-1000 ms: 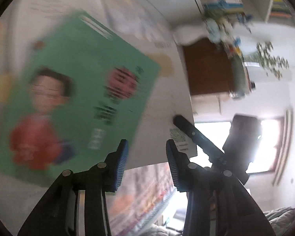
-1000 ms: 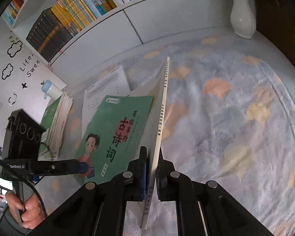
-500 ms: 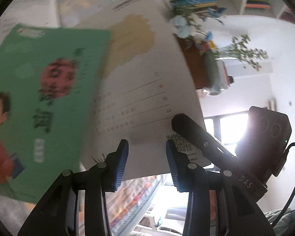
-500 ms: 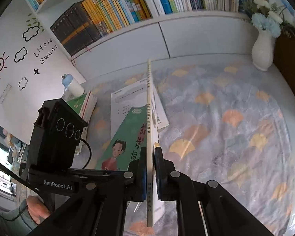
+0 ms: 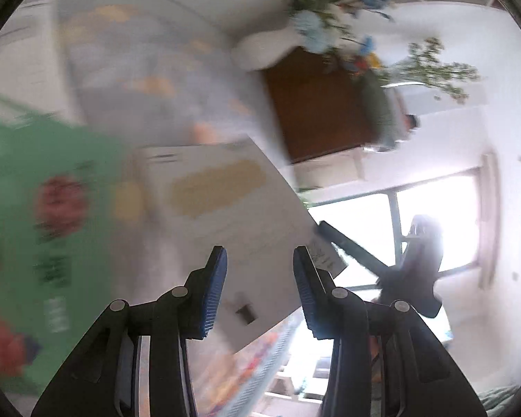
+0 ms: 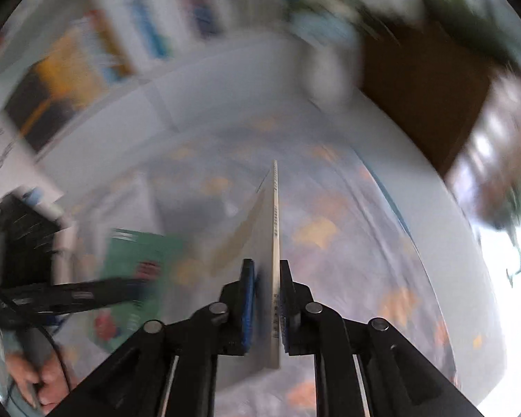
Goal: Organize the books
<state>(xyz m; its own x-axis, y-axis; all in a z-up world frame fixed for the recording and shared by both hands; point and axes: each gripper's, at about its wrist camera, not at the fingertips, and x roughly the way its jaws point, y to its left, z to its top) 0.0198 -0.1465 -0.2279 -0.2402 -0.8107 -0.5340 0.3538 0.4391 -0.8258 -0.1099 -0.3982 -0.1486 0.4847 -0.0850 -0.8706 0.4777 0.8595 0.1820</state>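
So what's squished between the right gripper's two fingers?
A thin white book, standing on edge, clamped in the right gripper. The right wrist view shows it.

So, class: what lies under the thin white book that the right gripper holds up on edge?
Under the white book lie the patterned tablecloth and, beside it, a green book. Blur hides finer detail.

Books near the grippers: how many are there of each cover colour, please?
Green book, lying on the patterned cloth: 1
White book, clamped in the right gripper: 1
Total: 2
The blurred white sheet behind the green book and the shelf books are not counted.
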